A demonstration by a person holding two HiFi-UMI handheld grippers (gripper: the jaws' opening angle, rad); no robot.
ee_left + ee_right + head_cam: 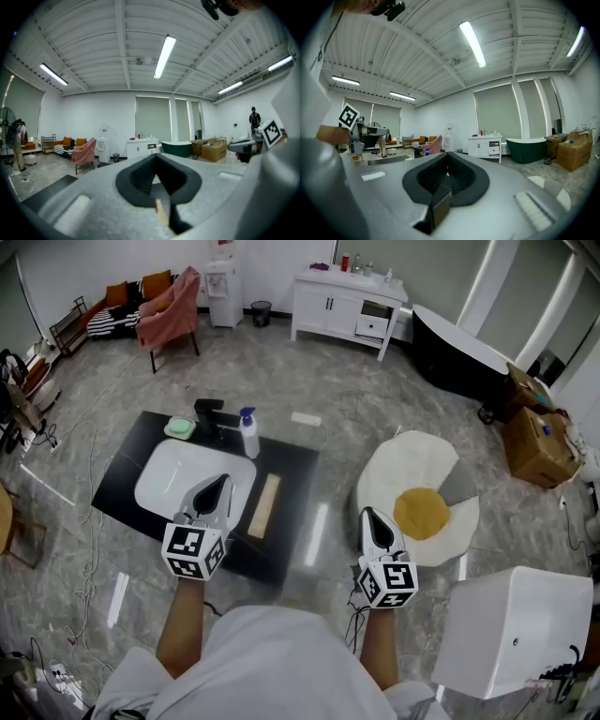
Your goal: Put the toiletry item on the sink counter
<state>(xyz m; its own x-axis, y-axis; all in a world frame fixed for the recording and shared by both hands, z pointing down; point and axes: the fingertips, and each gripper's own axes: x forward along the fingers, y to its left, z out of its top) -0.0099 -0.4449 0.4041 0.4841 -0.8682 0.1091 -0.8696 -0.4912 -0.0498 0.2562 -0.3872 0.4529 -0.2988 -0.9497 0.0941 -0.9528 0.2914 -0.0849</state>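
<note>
A white spray bottle with a blue top [248, 432] stands on the black sink counter [291, 465], just right of the black faucet [212, 416]. The white basin [192, 474] is sunk into the counter. A green soap dish [180, 428] sits at its back and a pale wooden strip [263, 505] lies to its right. My left gripper [221, 486] hovers over the basin's near right edge, shut and empty. My right gripper [369, 517] is off the counter, above the floor beside the rug, also shut and empty. The bottle [425, 152] shows small in the right gripper view.
An egg-shaped rug [422, 498] lies on the floor to the right. A white box [516, 629] stands at the near right. At the back are a white vanity cabinet [337, 301], a dark bathtub [459, 352], cardboard boxes [534, 442] and a pink chair [173, 310].
</note>
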